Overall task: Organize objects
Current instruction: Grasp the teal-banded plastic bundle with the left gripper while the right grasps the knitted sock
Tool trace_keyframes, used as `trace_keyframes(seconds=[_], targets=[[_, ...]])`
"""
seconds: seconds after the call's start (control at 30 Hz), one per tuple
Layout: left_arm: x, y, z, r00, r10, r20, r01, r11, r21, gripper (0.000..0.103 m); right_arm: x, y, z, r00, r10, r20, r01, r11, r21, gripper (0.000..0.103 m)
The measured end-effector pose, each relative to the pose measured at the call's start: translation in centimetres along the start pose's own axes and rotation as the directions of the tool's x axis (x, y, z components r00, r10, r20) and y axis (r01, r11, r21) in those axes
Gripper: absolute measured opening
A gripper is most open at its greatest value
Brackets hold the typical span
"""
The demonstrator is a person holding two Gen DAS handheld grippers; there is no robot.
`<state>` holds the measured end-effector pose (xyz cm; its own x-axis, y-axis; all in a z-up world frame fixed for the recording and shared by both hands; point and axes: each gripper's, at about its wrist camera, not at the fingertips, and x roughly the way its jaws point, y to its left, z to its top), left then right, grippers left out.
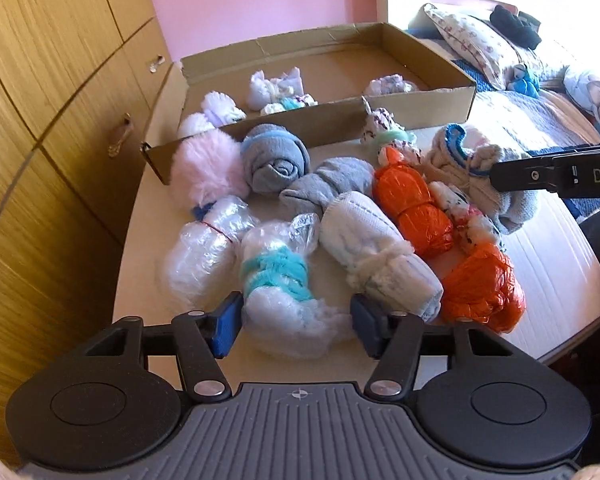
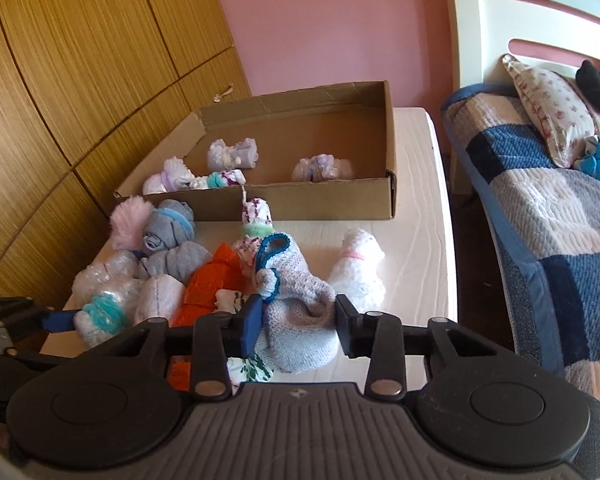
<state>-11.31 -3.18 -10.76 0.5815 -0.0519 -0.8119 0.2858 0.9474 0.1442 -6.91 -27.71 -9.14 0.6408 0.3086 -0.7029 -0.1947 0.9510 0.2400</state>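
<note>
1. Fingers of the right gripper (image 2: 296,326) stood wide on either side of a pale knitted sock bundle (image 2: 300,300) with a blue loop, the blue pad at its left flank and the black one at its right. Whether the pads pressed the wool could not be told.
2. Fingers of the left gripper (image 1: 296,322) were likewise spread, bracketing a plastic-wrapped bundle tied in teal yarn (image 1: 278,280), which lay between the tips and slightly ahead; no squeeze showed.
3. Both bundles lay on the white surface (image 2: 416,216) in a loose heap, probably because they awaited sorting: orange-wrapped rolls (image 1: 410,208) sat right of the left fingers, a grey rolled sock (image 1: 274,160) and a pink fluffy ball (image 1: 208,166) further ahead.
4. Beyond the heap stood an open cardboard box (image 2: 390,192) already holding a few small pale bundles, so it seemed the destination.
5. Each gripper was held low and roughly level, pointing forward toward the box, the right one entering the left view from the side.
6. A quilted bed (image 2: 540,200) lay right of the right fingers.
</note>
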Motion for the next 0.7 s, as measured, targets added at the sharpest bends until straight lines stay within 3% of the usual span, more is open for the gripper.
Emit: trace_keyframes(seconds=[0.3, 0.7], targets=[[0.0, 0.3, -0.2, 1.0, -0.029, 0.008, 0.029, 0.999, -0.015, 0.05, 0.0, -0.1, 0.1, 1.0, -0.006, 0.0, 0.006, 1.0, -0.004, 0.022], [-1.8, 1.7, 0.8, 0.998, -0.047, 0.044, 0.05, 0.997, -0.053, 0.048, -0.9, -0.6, 0.2, 1.0, 0.005, 0.027, -0.005, 1.0, 0.025, 0.016]])
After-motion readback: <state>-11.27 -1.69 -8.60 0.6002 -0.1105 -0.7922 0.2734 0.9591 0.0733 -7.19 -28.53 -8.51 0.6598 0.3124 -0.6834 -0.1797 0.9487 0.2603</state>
